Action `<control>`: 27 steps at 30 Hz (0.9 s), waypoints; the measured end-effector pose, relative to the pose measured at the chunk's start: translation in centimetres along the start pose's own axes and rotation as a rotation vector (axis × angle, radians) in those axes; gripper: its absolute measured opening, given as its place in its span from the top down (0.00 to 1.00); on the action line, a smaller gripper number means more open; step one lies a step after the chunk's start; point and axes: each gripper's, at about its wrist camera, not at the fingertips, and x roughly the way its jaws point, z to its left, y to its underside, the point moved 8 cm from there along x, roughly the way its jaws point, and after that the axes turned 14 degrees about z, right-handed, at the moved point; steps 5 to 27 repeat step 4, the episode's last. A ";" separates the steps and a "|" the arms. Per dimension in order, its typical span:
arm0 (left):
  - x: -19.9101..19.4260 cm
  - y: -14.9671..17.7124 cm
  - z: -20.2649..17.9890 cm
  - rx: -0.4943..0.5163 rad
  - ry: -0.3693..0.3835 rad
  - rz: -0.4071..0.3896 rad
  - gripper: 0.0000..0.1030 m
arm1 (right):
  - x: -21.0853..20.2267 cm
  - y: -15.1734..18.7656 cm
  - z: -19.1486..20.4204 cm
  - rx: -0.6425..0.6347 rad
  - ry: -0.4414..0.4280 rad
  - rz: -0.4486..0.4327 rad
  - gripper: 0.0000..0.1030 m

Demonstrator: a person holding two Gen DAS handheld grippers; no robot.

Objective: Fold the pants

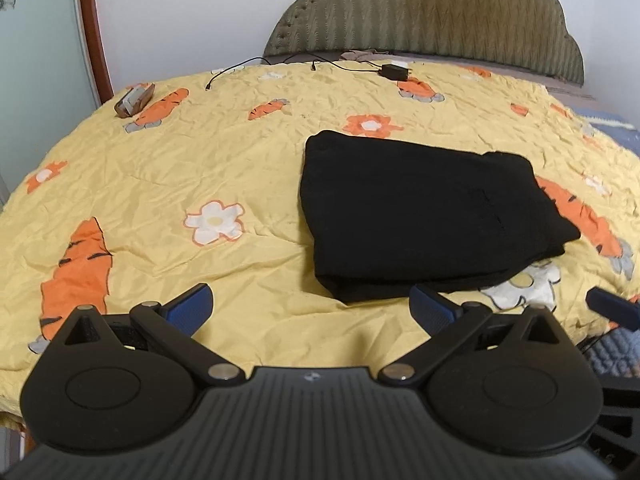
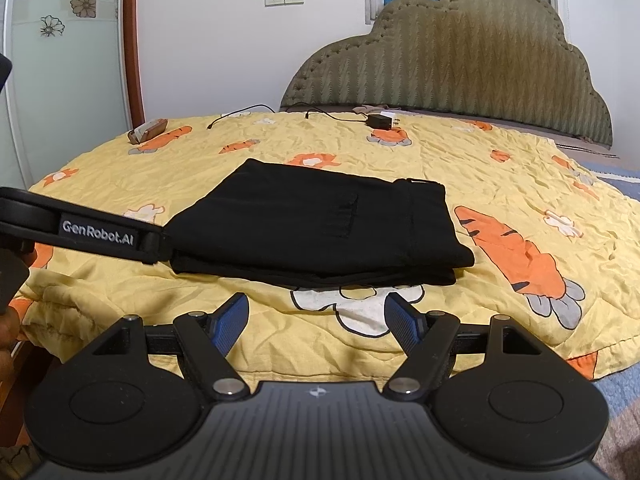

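Black pants [image 1: 424, 216] lie folded into a compact rectangle on the yellow carrot-print bedspread [image 1: 168, 168]; they also show in the right wrist view [image 2: 320, 228]. My left gripper [image 1: 312, 308] is open and empty, held above the bedspread just in front of the pants' near left corner. My right gripper [image 2: 316, 316] is open and empty, hovering in front of the pants' near edge. The left gripper's body shows at the left of the right wrist view [image 2: 88, 232]. A tip of the right gripper shows at the right edge of the left wrist view [image 1: 612, 306].
A black charger with cables [image 2: 382, 121] lies near the padded headboard [image 2: 460, 64]. A brown case [image 2: 146, 130] sits at the bed's far left. A wall and door frame [image 2: 132, 40] stand on the left. A blue mat [image 2: 624, 408] lies beyond the bed's right edge.
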 end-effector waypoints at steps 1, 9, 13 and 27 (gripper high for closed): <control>0.0 0.0 0.0 0.001 0.001 -0.004 0.00 | -0.1 0.0 0.0 -0.002 0.000 -0.002 0.28; -0.2 0.0 0.0 0.002 0.017 -0.013 0.00 | -0.1 -0.1 0.0 -0.007 0.001 -0.005 0.28; -0.2 0.0 0.0 0.002 0.017 -0.013 0.00 | -0.1 -0.1 0.0 -0.007 0.001 -0.005 0.28; -0.2 0.0 0.0 0.002 0.017 -0.013 0.00 | -0.1 -0.1 0.0 -0.007 0.001 -0.005 0.28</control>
